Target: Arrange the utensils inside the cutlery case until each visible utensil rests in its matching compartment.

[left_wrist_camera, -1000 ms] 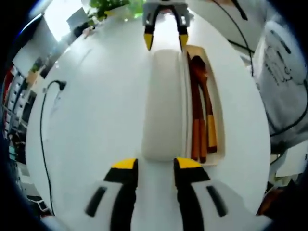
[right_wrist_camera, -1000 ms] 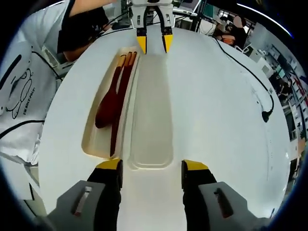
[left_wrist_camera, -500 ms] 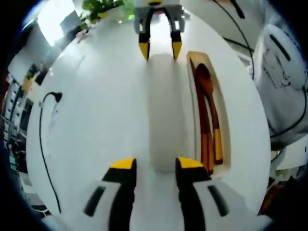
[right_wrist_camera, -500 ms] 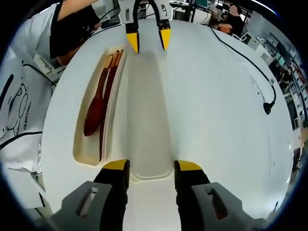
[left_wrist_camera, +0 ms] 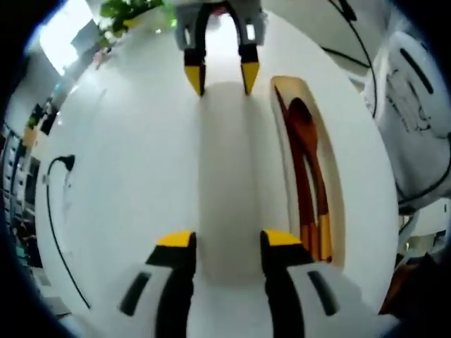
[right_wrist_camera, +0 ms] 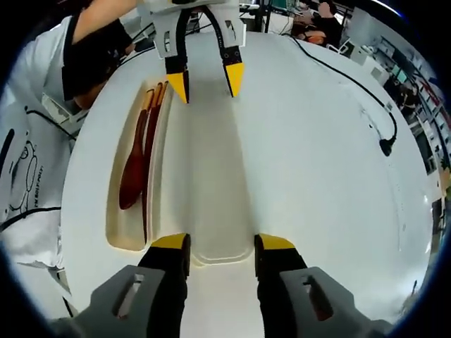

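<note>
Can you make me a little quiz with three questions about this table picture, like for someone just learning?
1. True or false: the wooden spoon lies in the open tray beside the white lid.
2. Which colour are the tips of the left gripper? A) blue B) yellow C) pink
3. Fill in: the right gripper has one jaw on each side of the near end of the white ____.

Key: 1 true. The spoon sits with the chopsticks in the tray. 2 B. 3 lid.
</note>
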